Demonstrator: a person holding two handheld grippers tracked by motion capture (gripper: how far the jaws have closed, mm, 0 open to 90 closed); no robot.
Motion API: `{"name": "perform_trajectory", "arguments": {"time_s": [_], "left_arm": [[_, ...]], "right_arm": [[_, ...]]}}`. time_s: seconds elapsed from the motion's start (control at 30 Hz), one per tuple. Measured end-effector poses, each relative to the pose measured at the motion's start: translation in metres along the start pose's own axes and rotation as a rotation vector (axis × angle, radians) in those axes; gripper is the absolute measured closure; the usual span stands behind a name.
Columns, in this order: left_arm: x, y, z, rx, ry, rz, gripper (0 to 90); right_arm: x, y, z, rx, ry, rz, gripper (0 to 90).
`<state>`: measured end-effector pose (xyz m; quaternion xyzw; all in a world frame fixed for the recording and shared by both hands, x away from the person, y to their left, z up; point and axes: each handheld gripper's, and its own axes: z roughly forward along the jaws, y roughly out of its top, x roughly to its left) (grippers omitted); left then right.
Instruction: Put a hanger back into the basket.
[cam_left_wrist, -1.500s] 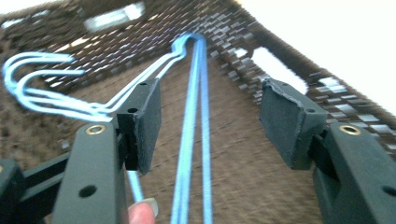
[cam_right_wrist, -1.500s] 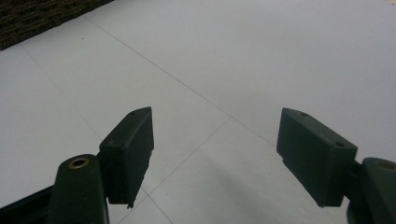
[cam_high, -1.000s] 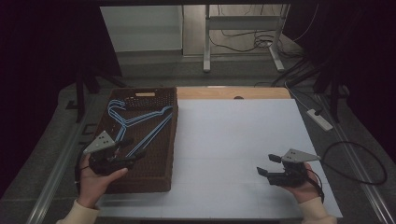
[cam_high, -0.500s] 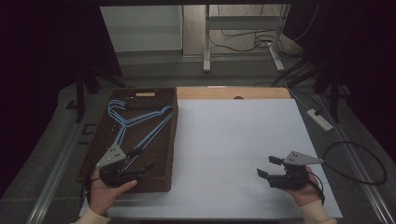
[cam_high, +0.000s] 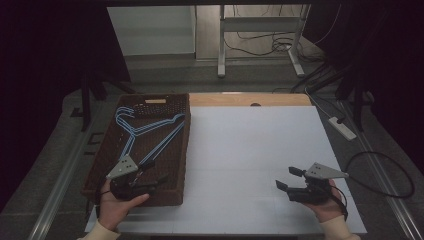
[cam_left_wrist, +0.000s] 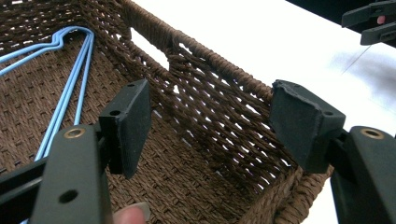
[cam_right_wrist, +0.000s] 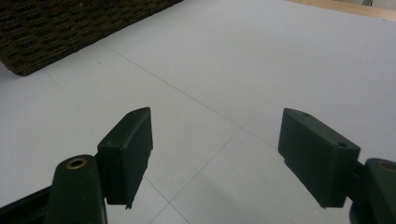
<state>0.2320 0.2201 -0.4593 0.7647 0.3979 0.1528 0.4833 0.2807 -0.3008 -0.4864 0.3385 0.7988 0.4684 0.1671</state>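
Left gripper at the basket's near end, jaws wide and empty

The left gripper (cam_high: 159, 178) hangs inside the near end of the brown woven basket (cam_high: 181, 150), jaws spread wide, holding nothing. The blue hangers (cam_high: 145, 132) lie in the basket, farther in. The right gripper (cam_high: 288, 178) sits well right of the basket over the white table (cam_high: 250, 145), jaws wide, empty.

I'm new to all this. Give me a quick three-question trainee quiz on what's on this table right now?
1. True or false: the blue hangers lie inside the brown woven basket.
2. Which gripper is over the basket? A) left gripper B) right gripper
3. Fill in: the right gripper's jaws are ____ with nothing between them.

Key: 1 true. 2 A. 3 open.
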Motion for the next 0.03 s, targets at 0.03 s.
{"name": "perform_trajectory", "arguments": {"time_s": [0.03], "left_arm": [[-0.0001, 0.0000, -0.0001, 0.000, -0.001, -0.001, 30.8]], "right_arm": [[-0.0002, 0.0001, 0.0000, 0.001, 0.001, 0.001, 27.0]]}}
